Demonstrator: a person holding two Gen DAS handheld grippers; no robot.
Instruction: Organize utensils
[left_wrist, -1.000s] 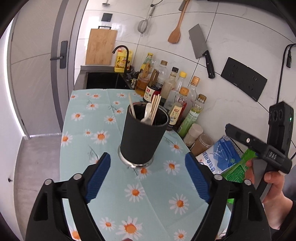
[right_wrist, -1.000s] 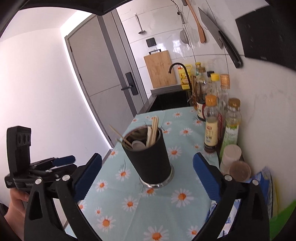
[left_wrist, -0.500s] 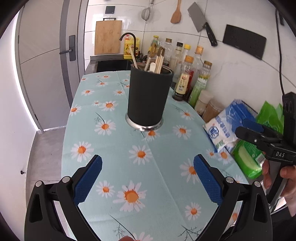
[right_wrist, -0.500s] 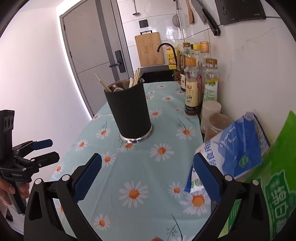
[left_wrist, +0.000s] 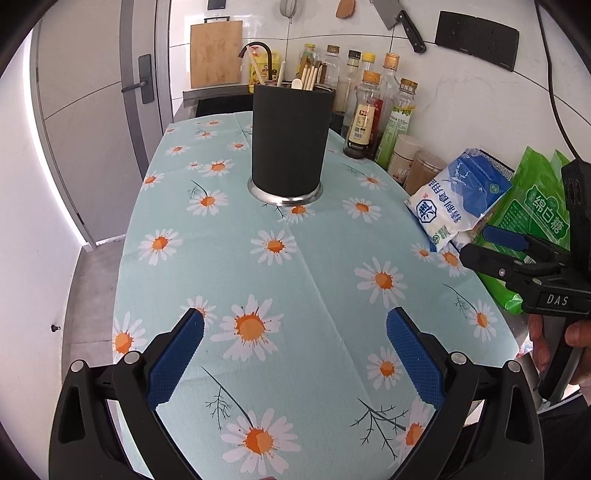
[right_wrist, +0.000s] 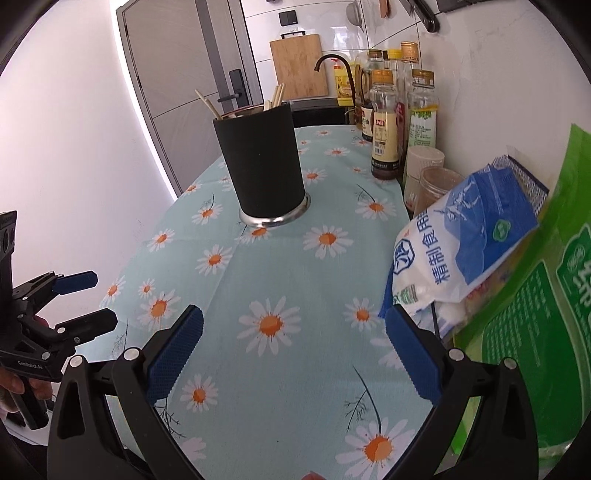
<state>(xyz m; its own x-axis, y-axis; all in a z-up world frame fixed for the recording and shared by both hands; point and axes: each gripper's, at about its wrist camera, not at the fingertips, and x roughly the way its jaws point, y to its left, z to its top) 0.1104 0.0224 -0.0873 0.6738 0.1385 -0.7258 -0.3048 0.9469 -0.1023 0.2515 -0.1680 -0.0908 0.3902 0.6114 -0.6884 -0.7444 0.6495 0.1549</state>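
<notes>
Right now my left gripper (left_wrist: 294, 350) has its jaws spread wide with only the daisy-print cloth (left_wrist: 314, 258) between the blue pads; they have just been opening and nothing sits between them. My right gripper (right_wrist: 293, 349) is the same, jaws spread and holding nothing, over the same cloth on the desk (right_wrist: 258, 295). Each gripper shows in the other's camera: the right one (left_wrist: 517, 258) at the right-hand edge of the left view with a hand (left_wrist: 554, 339) on its grip, the left one (right_wrist: 55, 306) at the left-hand edge of the right view, both well short of the black utensil holder (left_wrist: 290, 144).

That holder (right_wrist: 262, 166) stands upright on a shiny metal base, farther along the cloth than both grippers and apart from them. Chopsticks (left_wrist: 308, 77) and a pale spoon-like handle (left_wrist: 296, 83) stick out of its top; 1 stick (right_wrist: 208, 105) leans off toward the door side.

To the wall side of the holder, nearer me, lies a blue-and-white bag (right_wrist: 461, 236), with a green bag (left_wrist: 532, 214) beside it; my right jaw pad is just beside the blue bag. Past those, 2 small capped jars (left_wrist: 413, 162) stand by the wall, then a cluster of sauce bottles (left_wrist: 369, 114) just beyond the holder. Behind the holder I see a sink with a dark tap (right_wrist: 334, 61), a wooden cutting board (left_wrist: 216, 53) against the tiles, and a cleaver (left_wrist: 400, 20) hanging on the wall.
</notes>
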